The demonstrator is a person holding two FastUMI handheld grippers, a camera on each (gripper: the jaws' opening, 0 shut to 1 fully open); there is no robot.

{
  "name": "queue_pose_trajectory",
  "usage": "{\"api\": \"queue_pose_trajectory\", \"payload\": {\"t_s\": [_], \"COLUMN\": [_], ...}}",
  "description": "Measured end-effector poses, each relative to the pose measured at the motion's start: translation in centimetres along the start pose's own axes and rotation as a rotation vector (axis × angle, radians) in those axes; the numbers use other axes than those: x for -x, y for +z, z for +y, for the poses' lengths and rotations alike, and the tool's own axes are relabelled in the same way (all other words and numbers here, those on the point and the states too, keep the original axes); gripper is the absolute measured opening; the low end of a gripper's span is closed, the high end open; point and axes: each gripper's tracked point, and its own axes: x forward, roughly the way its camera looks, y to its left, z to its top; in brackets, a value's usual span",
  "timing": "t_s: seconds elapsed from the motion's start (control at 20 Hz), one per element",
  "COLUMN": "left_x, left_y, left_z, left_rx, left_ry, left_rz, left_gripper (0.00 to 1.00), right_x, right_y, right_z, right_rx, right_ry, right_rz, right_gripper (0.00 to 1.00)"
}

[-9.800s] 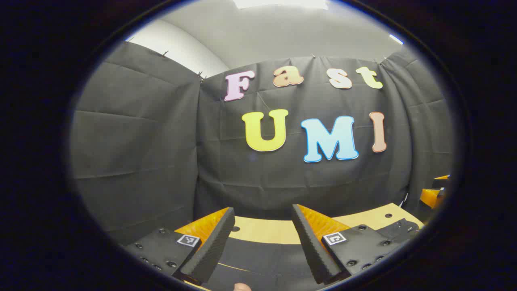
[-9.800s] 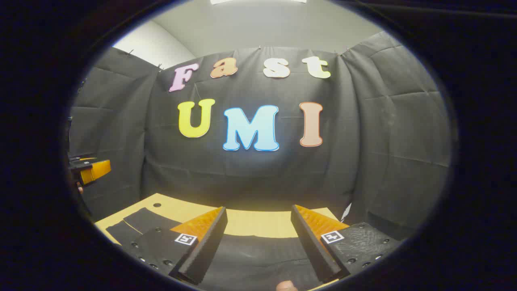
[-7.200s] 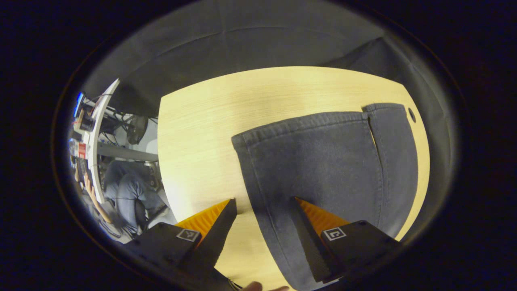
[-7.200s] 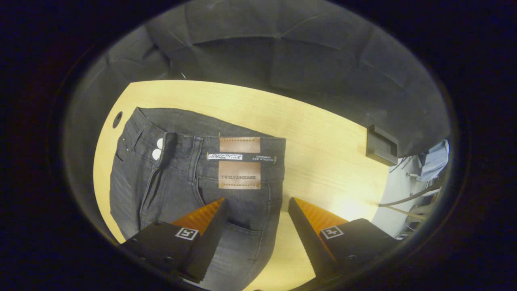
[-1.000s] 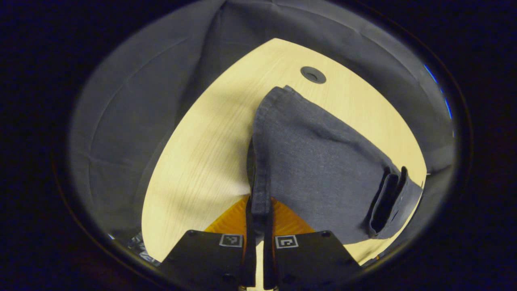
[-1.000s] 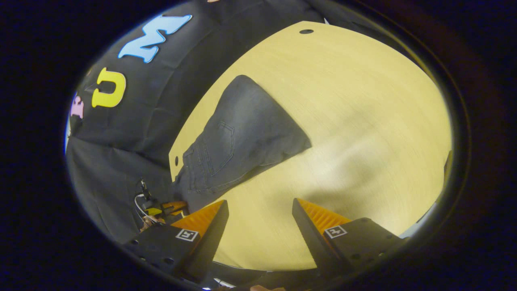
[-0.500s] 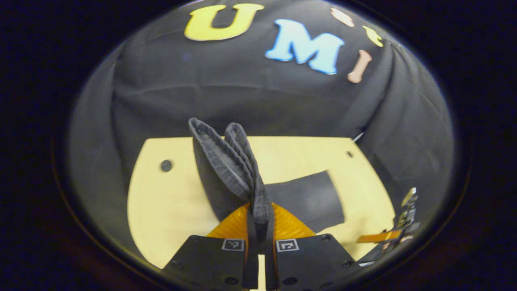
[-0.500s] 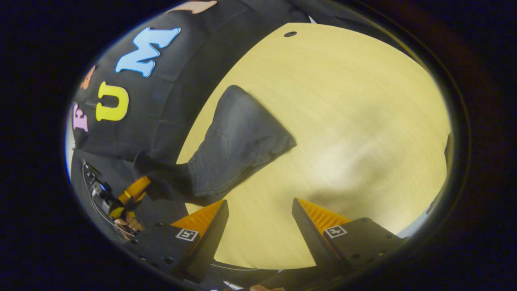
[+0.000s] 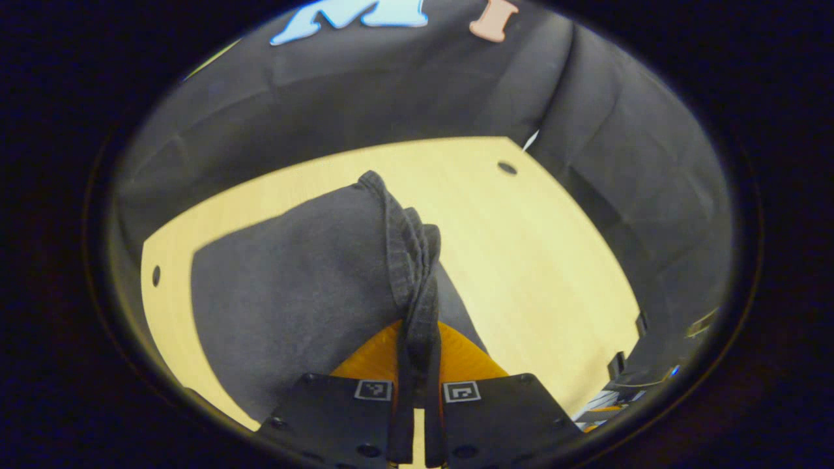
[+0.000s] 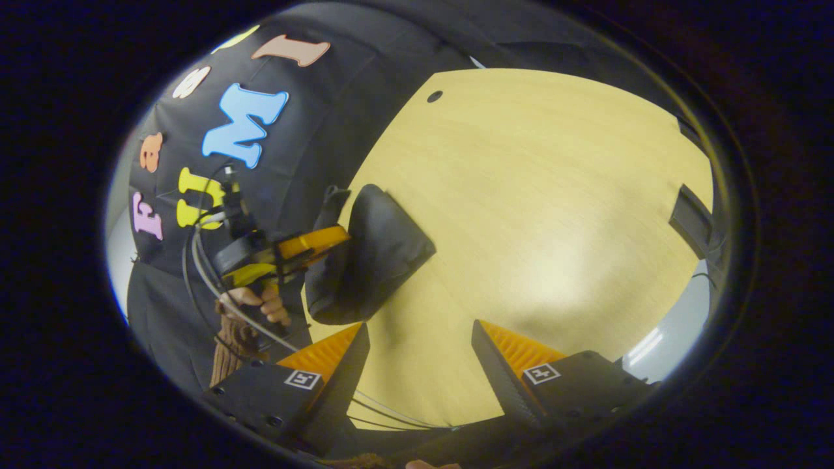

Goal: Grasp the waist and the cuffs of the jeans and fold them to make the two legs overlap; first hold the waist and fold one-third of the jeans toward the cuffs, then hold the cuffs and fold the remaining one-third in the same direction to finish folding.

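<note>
The dark grey jeans (image 9: 293, 280) lie partly folded on the light wooden table (image 9: 534, 260). In the left gripper view my left gripper (image 9: 415, 365) is shut on the bunched cuffs (image 9: 414, 260), which rise from between its fingers while the cloth drapes down to the left. In the right gripper view the jeans (image 10: 378, 260) form a folded heap, with the left gripper (image 10: 345, 238) and the hand (image 10: 251, 303) holding it at the heap's left side. My right gripper (image 10: 420, 365) hangs open over bare tabletop, apart from the jeans, nothing between its fingers.
The table (image 10: 554, 195) has a small round hole (image 10: 434, 96) near its far corner and another hole (image 9: 156, 275) at its left edge. A dark box (image 10: 694, 218) is fixed at the table's right rim. Black cloth walls close the booth on the far sides.
The left gripper has carried the cuffs up and over toward the folded part, swinging to the right across the table. The right gripper stays open and has drawn back a little.
</note>
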Motion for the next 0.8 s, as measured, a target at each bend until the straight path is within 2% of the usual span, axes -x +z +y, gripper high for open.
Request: {"api": "queue_pose_trajectory", "payload": {"t_s": [0.1, 0.2, 0.25, 0.3, 0.35, 0.5, 0.55, 0.6, 0.7, 0.8], "left_x": [-3.7, -4.6, -5.1, -4.5, -4.4, -2.6, -1.1, 0.5, 5.5, 12.0], "left_y": [-2.5, -2.4, -3.1, -2.6, -3.0, -3.5, -3.4, -2.8, -0.2, 2.9], "left_z": [1.1, 1.6, 2.1, 2.1, 2.3, 2.1, 1.4, 0.0, -2.1, -4.8], "left_rx": [-0.010, 0.006, 0.025, 0.027, 0.045, 0.048, 0.065, 0.098, 0.110, 0.069], "left_ry": [0.108, 0.166, 0.206, 0.206, 0.224, 0.244, 0.219, 0.174, 0.165, 0.158], "left_rz": [0.030, -0.037, -0.015, -0.028, -0.017, 0.003, -0.024, -0.076, -0.232, -0.437], "left_gripper": [0.15, 0.16, 0.21, 0.27, 0.37, 0.45, 0.49, 0.66, 1.00, 1.00], "right_x": [1.2, 2.1, 2.2, 2.5, 2.7, 3.5, 4.1, 5.0, 7.4, 10.0], "right_y": [0.2, 0.4, 0.8, 1.0, 1.4, 3.7, 5.1, 6.8, 11.1, 16.6], "right_z": [-1.2, -2.2, -2.6, -2.8, -2.8, -3.0, -3.4, -4.1, -4.8, -5.9], "right_rx": [-0.009, -0.034, -0.046, -0.056, -0.061, -0.035, -0.005, 0.039, 0.147, 0.268], "right_ry": [-0.023, -0.027, -0.026, -0.025, -0.022, -0.025, -0.042, -0.062, -0.098, -0.125], "right_rz": [-0.023, -0.036, -0.042, -0.046, -0.049, -0.087, -0.110, -0.148, -0.240, -0.342], "right_gripper": [0.96, 0.96, 0.97, 0.96, 0.96, 0.96, 0.97, 0.97, 0.97, 0.96]}}
